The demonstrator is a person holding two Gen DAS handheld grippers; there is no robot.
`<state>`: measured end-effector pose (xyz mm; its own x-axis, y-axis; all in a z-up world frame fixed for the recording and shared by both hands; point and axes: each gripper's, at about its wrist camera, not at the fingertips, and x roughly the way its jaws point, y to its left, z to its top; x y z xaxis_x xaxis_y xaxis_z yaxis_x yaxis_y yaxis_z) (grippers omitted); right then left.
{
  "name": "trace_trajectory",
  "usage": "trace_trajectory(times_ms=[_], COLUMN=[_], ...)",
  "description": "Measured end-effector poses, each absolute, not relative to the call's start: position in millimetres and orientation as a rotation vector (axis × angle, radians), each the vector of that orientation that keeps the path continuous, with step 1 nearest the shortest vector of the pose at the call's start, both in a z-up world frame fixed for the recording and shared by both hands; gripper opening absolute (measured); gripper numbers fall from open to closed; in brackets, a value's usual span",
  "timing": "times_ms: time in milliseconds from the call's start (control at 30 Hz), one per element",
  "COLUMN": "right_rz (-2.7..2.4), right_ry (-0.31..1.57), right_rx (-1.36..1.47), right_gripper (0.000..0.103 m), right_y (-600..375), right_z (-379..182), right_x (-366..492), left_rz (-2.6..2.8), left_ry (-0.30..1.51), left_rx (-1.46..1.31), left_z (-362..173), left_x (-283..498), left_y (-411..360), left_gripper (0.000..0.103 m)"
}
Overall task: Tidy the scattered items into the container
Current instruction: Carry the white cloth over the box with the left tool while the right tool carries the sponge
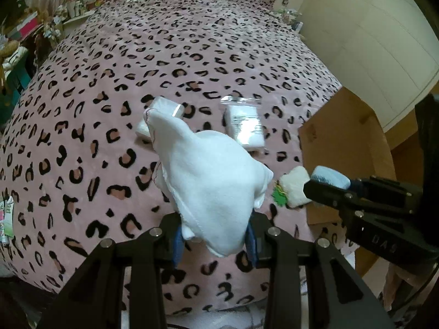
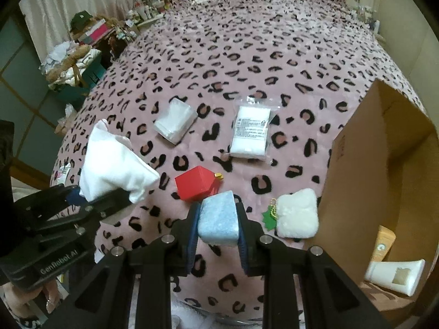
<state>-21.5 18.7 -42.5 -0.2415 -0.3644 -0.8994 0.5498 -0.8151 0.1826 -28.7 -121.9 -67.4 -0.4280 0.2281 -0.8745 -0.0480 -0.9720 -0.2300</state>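
My left gripper (image 1: 215,242) is shut on a white cloth pouch (image 1: 208,181), held above the bed; it also shows in the right wrist view (image 2: 115,164). My right gripper (image 2: 218,226) is shut on a pale blue block (image 2: 218,220), also seen in the left wrist view (image 1: 330,176). A cardboard box (image 2: 378,148) stands open at the right, with a white tube (image 2: 395,275) inside. On the bed lie a red box (image 2: 196,183), a fluffy white keychain pouch (image 2: 297,213), a plastic-wrapped white packet (image 2: 251,133) and a clear-wrapped white pack (image 2: 175,123).
The pink leopard-print blanket (image 2: 274,54) covers the bed. Cluttered shelves and boxes (image 2: 85,44) stand along the left side. A cream cabinet (image 1: 370,41) stands to the right of the bed. The cardboard box also shows in the left wrist view (image 1: 343,142).
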Motion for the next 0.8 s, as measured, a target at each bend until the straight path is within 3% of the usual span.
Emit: trace_trajectory(times_ms=[800], right_rz=[-2.237], right_ry=[0.073], right_rx=[1.346], right_gripper=[0.025], right_y=[144.1], right_z=[1.9], right_x=[-9.9], left_rz=[2.438], left_ry=[-0.012], left_rx=[-1.441], left_z=[-11.9], left_x=[-8.2], left_y=[13.7], left_gripper=[0.037])
